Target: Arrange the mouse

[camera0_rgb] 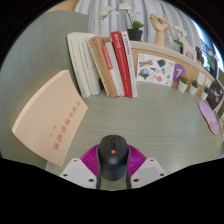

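A black computer mouse (112, 152) with a small orange mark on top sits between my gripper's fingers (90, 162). The magenta pads press against both of its sides. My gripper (112, 165) is shut on the mouse and holds it over the light tabletop (150, 115). The mouse's rear end is hidden below, between the fingers.
A tan book (50, 115) lies flat on the table ahead to the left. A row of upright books (105, 65) stands beyond, with a potted plant (135, 33) and a wooden hand model (158, 25) behind. A leaflet (153, 68), a small calendar (178, 73) and a purple object (210, 115) are to the right.
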A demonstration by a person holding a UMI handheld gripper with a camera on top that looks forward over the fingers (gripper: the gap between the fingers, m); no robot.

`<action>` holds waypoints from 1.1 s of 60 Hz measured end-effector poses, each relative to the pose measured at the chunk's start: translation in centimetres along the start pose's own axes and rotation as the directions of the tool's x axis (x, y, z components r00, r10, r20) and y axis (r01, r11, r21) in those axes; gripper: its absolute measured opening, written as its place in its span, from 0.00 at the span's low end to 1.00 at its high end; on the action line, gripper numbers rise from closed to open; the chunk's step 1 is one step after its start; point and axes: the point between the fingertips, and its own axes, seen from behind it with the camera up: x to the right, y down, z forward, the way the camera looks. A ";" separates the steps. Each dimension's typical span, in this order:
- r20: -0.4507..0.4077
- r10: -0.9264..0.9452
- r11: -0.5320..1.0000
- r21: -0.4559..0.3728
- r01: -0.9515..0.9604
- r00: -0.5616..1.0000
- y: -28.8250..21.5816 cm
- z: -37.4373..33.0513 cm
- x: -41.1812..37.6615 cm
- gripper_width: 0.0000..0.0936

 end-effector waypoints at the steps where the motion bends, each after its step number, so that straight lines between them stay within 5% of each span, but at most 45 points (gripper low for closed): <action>1: 0.007 -0.005 1.000 -0.010 0.005 1.000 0.0 0.0 0.2 0.36; 6: 0.048 -0.033 0.999 -0.013 0.034 0.998 -1.5 -0.8 1.7 0.36; 16: 0.090 -0.066 0.989 0.136 0.053 0.994 -11.1 -6.1 10.1 0.36; 26: 0.011 -0.100 0.939 0.333 0.090 0.995 -22.3 -13.1 24.3 0.36; 34: -0.069 -0.047 0.912 0.403 0.070 0.997 -26.7 -15.1 36.7 0.36; 39: -0.105 -0.006 0.920 0.389 0.047 0.994 -26.5 -13.5 43.7 0.36; 47: -0.155 0.004 0.967 0.254 0.036 0.988 -21.9 -7.8 52.2 0.36; 66: -0.123 0.083 0.996 0.028 -0.080 0.989 -10.7 3.0 56.8 0.36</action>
